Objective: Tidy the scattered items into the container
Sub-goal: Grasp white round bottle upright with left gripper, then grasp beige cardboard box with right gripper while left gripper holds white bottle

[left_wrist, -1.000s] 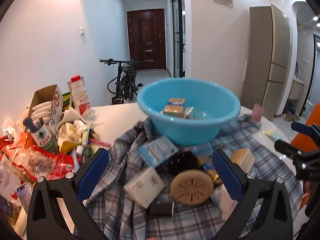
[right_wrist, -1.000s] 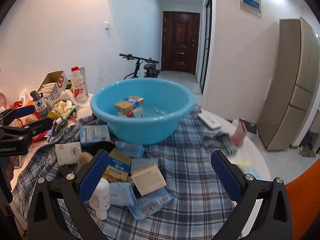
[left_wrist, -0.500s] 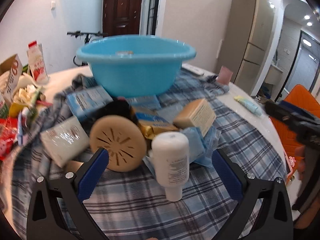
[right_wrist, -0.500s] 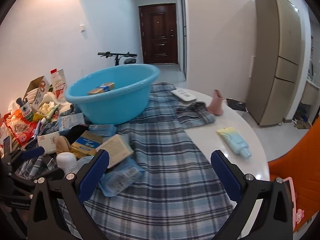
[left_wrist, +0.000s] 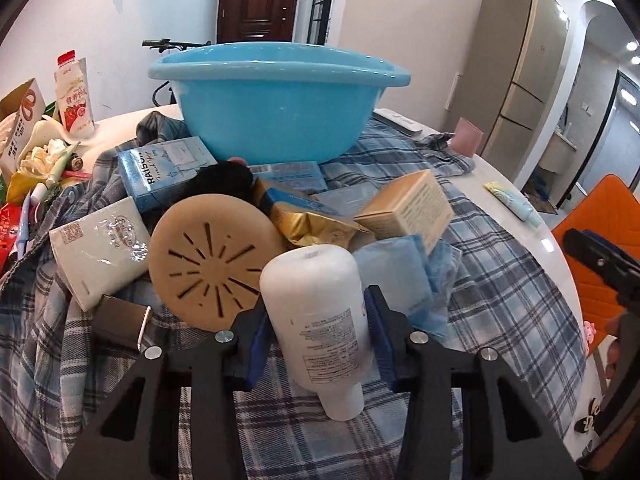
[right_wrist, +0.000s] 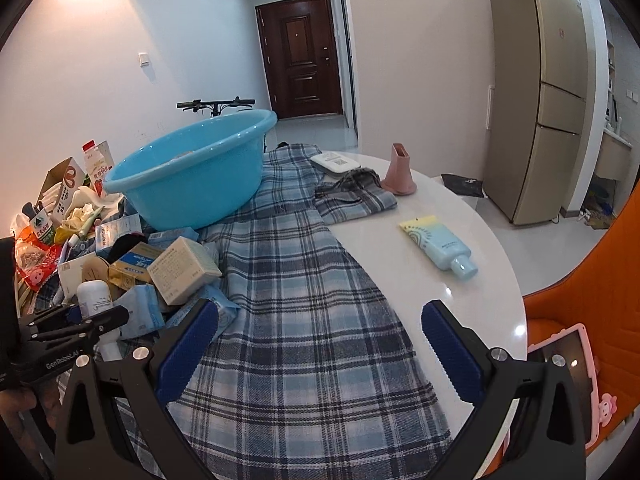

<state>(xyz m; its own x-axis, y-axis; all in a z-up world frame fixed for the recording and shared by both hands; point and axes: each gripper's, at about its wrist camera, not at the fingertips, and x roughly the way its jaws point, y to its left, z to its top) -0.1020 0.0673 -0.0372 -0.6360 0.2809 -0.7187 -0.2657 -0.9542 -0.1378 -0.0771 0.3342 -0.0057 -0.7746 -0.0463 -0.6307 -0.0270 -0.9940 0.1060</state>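
1. Looking like a lived-in home, a dining corner opening onto an entry hall.
2. Showing, far ahead of the right gripper, a dark wooden front door (right_wrist: 305, 56) and a bicycle (right_wrist: 216, 105) leaning at the wall.
3. Standing off to its right, a tall fridge (right_wrist: 538, 92).
4. Lying just beneath, a plaid cloth (right_wrist: 304, 320) covering a round white table (right_wrist: 460, 292).

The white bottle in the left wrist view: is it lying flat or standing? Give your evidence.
Standing, upside down: the white bottle rests on its cap on the plaid cloth, between the left gripper's closing pads.
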